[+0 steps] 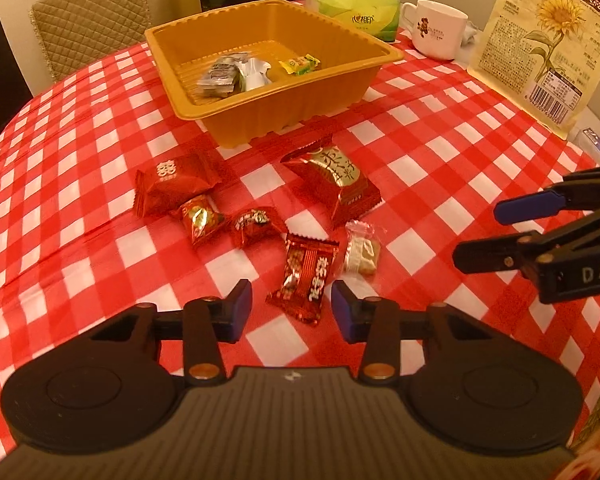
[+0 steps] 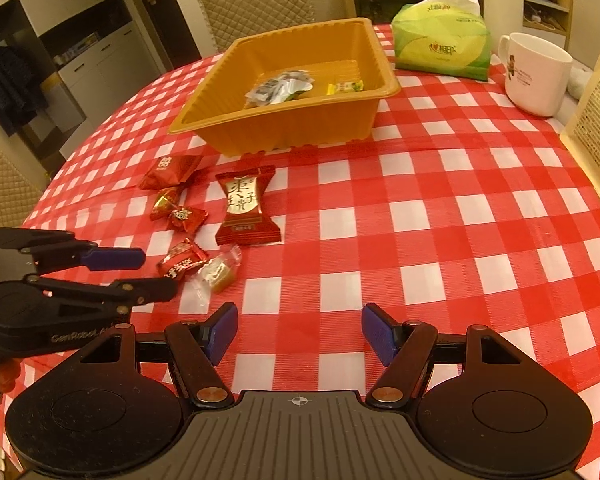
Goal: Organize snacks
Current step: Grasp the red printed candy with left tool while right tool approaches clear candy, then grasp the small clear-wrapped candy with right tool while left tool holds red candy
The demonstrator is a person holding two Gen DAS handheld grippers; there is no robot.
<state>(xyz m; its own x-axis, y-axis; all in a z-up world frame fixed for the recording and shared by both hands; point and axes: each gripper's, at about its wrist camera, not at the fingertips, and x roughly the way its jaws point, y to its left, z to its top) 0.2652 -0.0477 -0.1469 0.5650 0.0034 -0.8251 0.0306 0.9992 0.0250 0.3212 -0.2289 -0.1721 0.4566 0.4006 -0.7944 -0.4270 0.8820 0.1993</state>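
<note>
While our left gripper point(image 1: 291, 310) hangs just above the desk point(image 1: 440, 184), its blue-padded fingers point(image 1: 239, 307) stand apart on either side of the near end of a red peanut-candy packet point(image 1: 303, 280); neither pad touches the wrapper. We cannot tell how far above the packet the pads sit. Our right gripper point(image 2: 298, 334) is open as well, over bare checked cloth with nothing between its fingers.

Six wrapped snacks lie loose on the desk in front of the orange tray point(image 1: 236, 128): the peanut packet, a clear-wrapped pale sweet point(image 1: 360, 254) just beside it, a large red packet with a gold label point(image 1: 336, 184), a red pillow packet point(image 1: 172, 186), and two small red sweets point(image 1: 201, 220) point(image 1: 256, 225) whose print is too small to read. Inside the tray we make out a silver-grey heap of wrappers point(image 1: 230, 76) and a yellow-green sweet point(image 1: 299, 65); how many pieces the heap holds is unclear.

Behind the tray stand a green tissue pack point(image 1: 356, 8), a white mug point(image 1: 436, 28) and a sunflower-seed bag point(image 1: 548, 40), the bag cut off by the edge of the left wrist view. A quilted chair back point(image 1: 88, 16) shows beyond the desk.
</note>
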